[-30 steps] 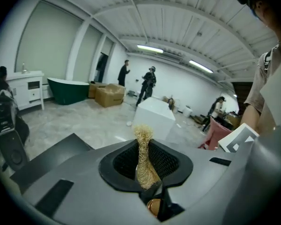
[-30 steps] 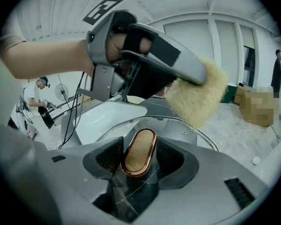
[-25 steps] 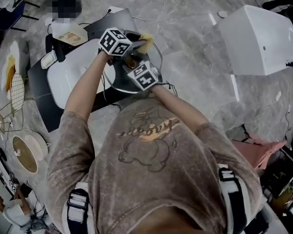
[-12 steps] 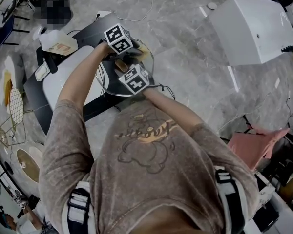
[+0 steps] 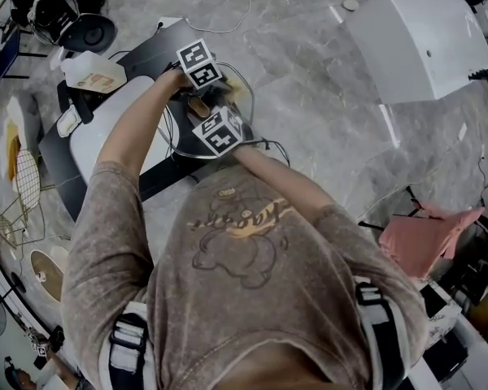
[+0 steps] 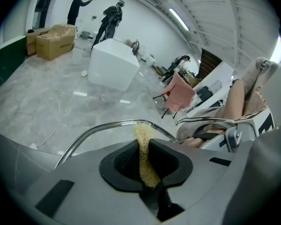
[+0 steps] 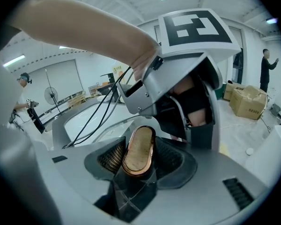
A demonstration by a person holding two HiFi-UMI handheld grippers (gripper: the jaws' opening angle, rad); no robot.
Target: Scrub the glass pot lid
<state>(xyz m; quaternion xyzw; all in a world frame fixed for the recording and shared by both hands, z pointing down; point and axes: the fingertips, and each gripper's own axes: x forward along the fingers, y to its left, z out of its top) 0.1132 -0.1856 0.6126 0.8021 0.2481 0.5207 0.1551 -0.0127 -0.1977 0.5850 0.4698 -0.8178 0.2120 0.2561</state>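
On the left gripper [image 6: 148, 173], the fingers [image 6: 123, 165] pinch a strip of pale, fibrous scrubber [image 6: 144, 149]. Its upper end touches the metal rim of the glass pot lid [image 6: 96, 131]. On the right gripper [image 7: 138, 162], the fingers [image 7: 174, 159] are closing, pads pressing the lid's copper handle [image 7: 139, 148] between them. The lid is held over the bench [image 5: 58, 157].

White cabinet [image 5: 423, 43] at 1 o'clock. Pink cloth [image 5: 427, 238] at 4 o'clock. Wire rack [image 5: 24, 177] at 9 o'clock, round tan dish [image 5: 45, 273] at 8 o'clock. Cardboard boxes [image 6: 49, 40] far off, 10 o'clock, left gripper view.
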